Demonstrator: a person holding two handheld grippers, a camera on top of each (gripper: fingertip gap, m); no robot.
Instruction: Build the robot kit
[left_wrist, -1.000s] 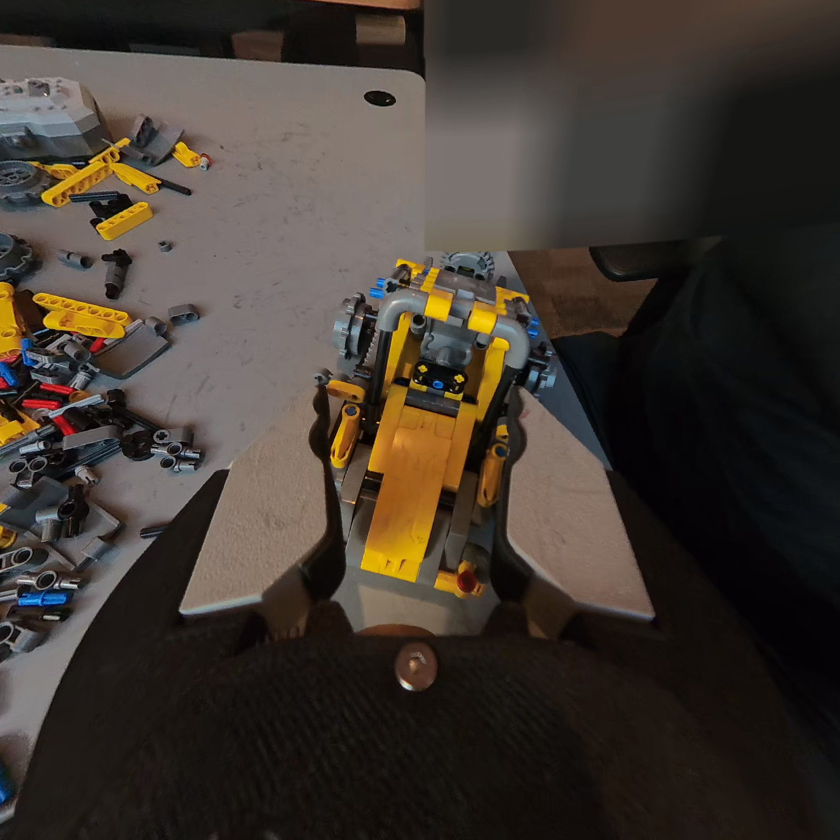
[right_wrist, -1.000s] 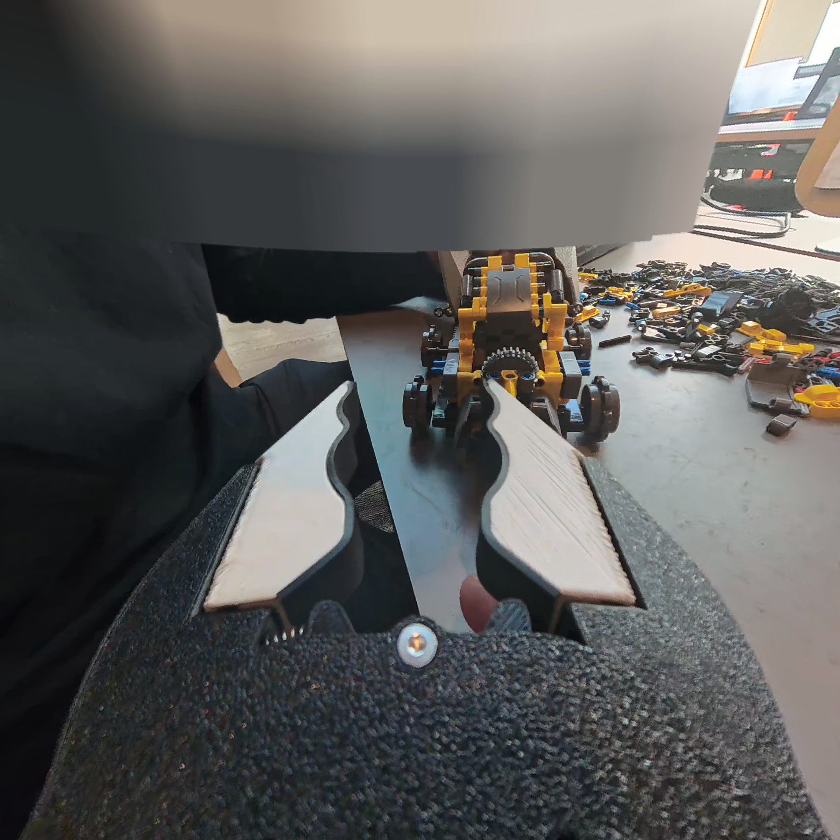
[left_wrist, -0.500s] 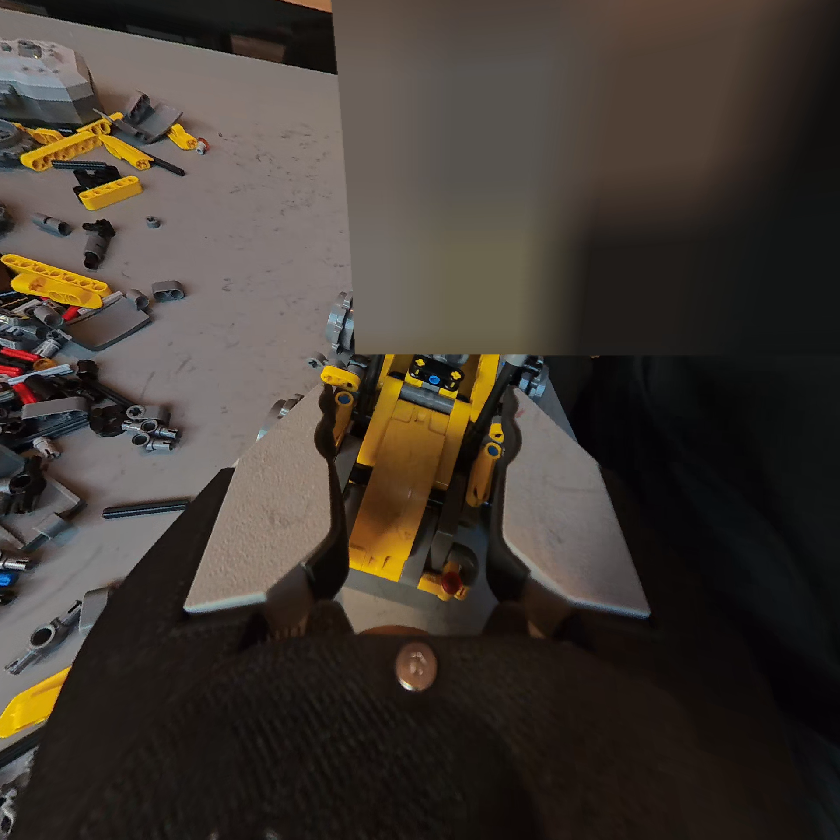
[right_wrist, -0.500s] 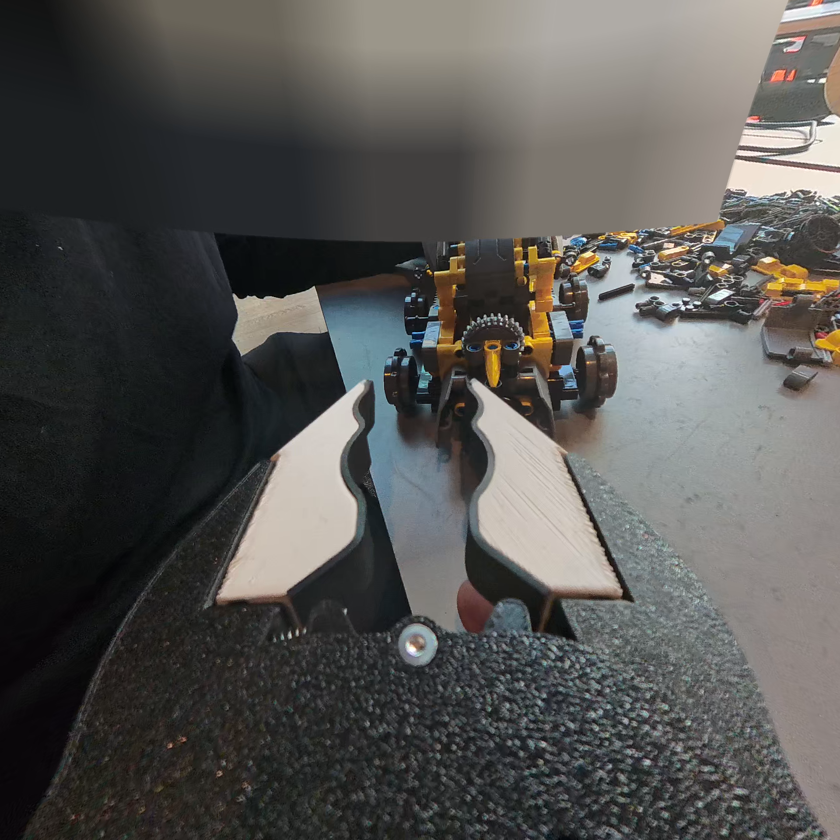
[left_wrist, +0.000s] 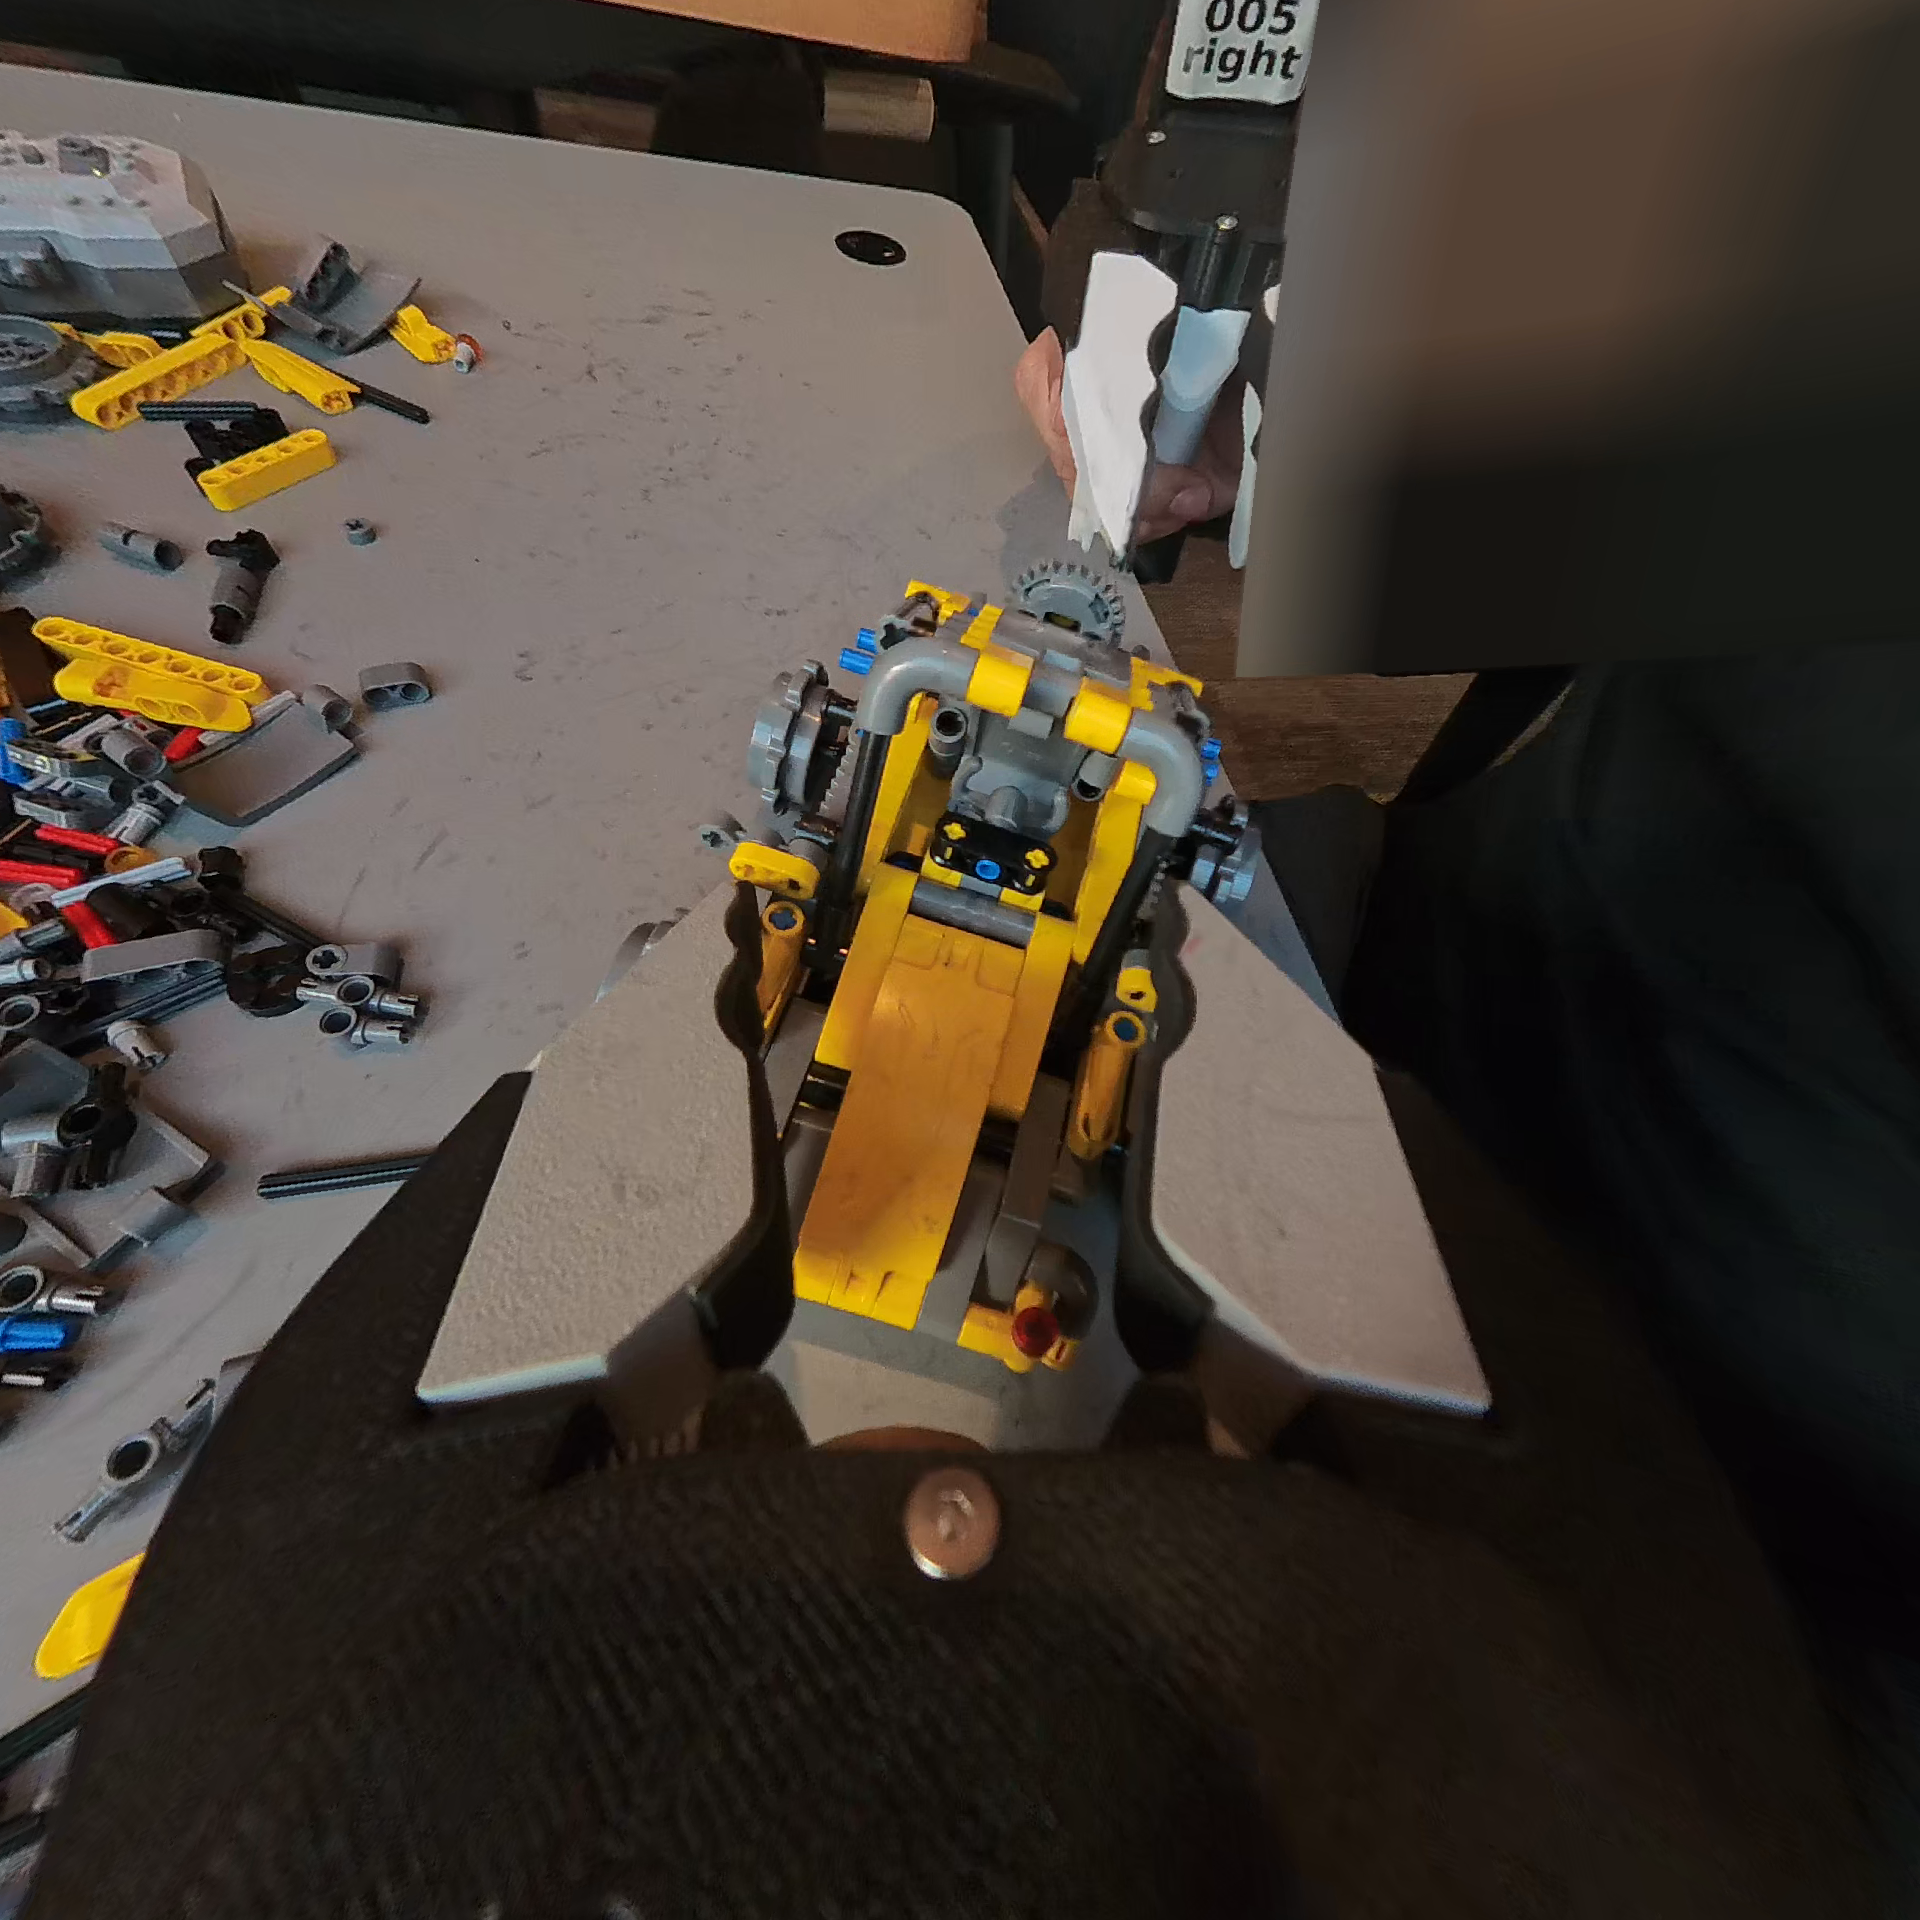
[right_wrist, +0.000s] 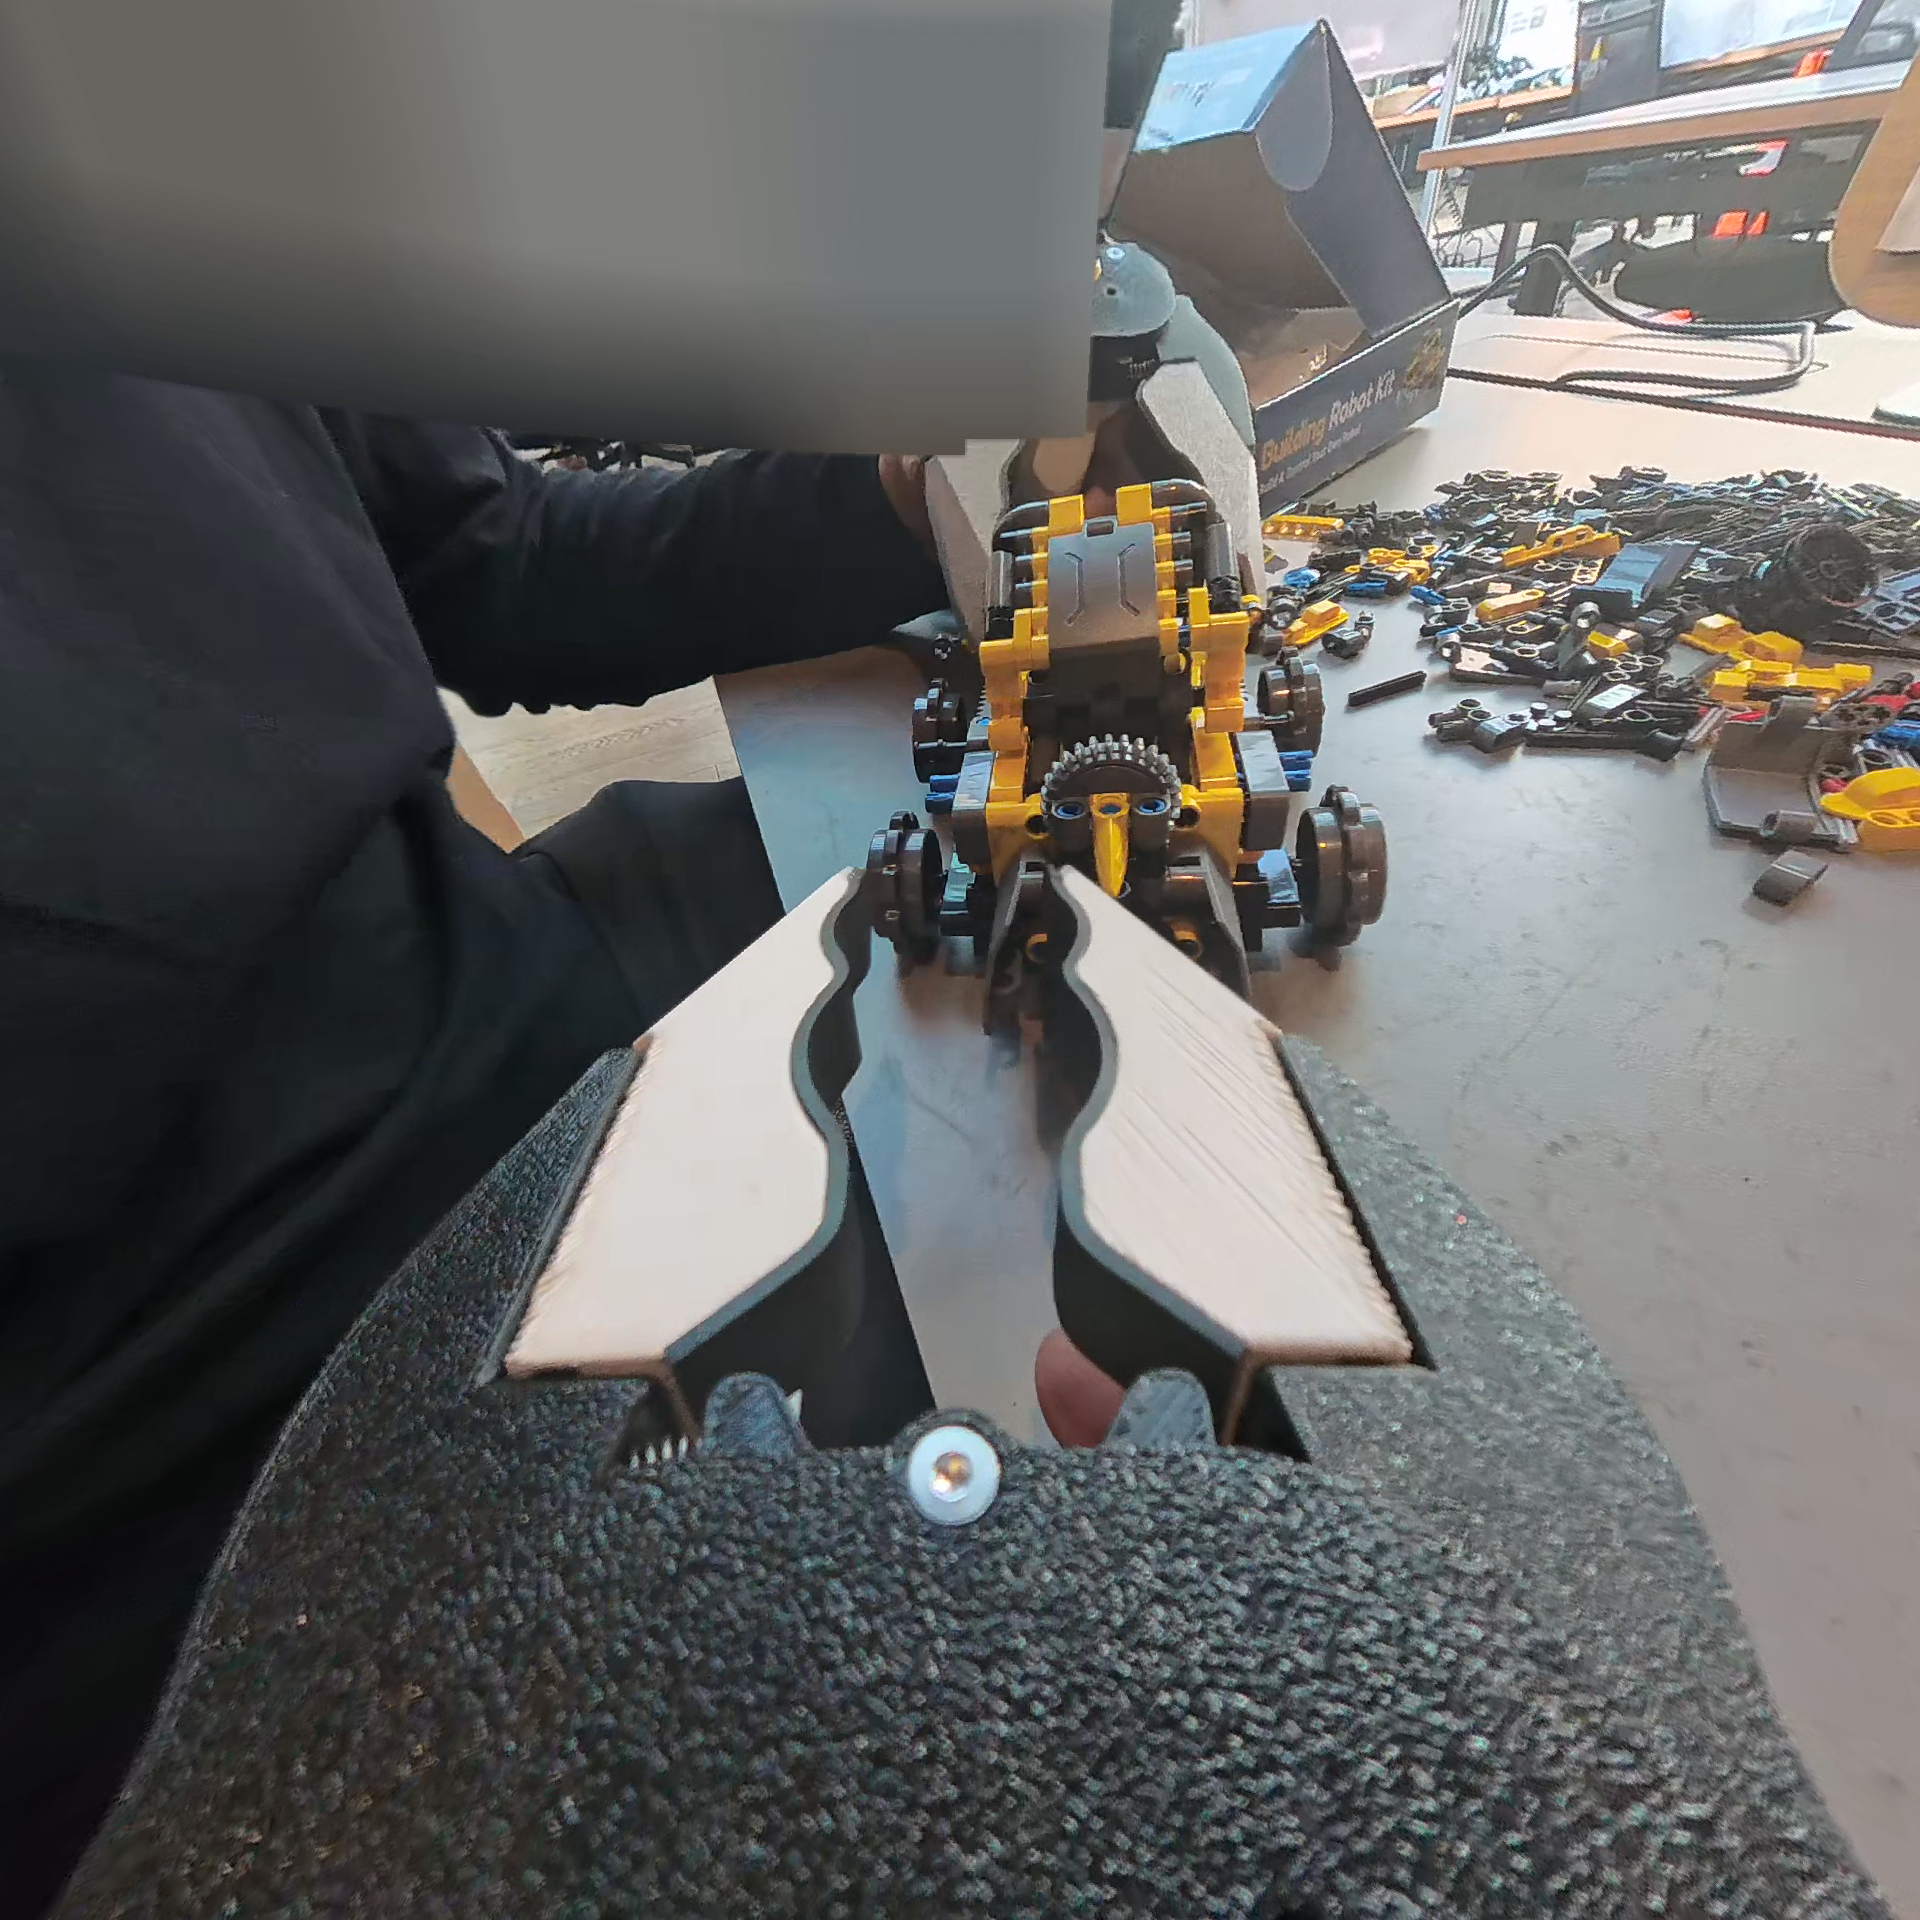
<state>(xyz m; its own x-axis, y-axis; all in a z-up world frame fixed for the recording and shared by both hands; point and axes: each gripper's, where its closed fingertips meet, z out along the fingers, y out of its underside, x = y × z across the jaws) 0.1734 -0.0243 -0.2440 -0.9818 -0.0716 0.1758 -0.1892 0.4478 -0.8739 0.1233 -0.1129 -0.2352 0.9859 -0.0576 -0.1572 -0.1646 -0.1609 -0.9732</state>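
Left wrist view: model (left_wrist: 966, 935) lower sides hidden behind fingers (left_wrist: 644, 1153); contact there cannot be confirmed. Loose parts (left_wrist: 125, 935) at 9 o'clock cut by frame edge. Grey housing (left_wrist: 94, 239) at 10 o'clock partly cropped.

Right wrist view: right gripper (right_wrist: 956, 894) finger tip overlaps model (right_wrist: 1117, 727) front; touching or apart, cannot tell. Far end of model covered by left gripper (right_wrist: 1122, 488). Box (right_wrist: 1299, 270) top cut off at 1 o'clock. Parts pile (right_wrist: 1662, 644) too small to sort.
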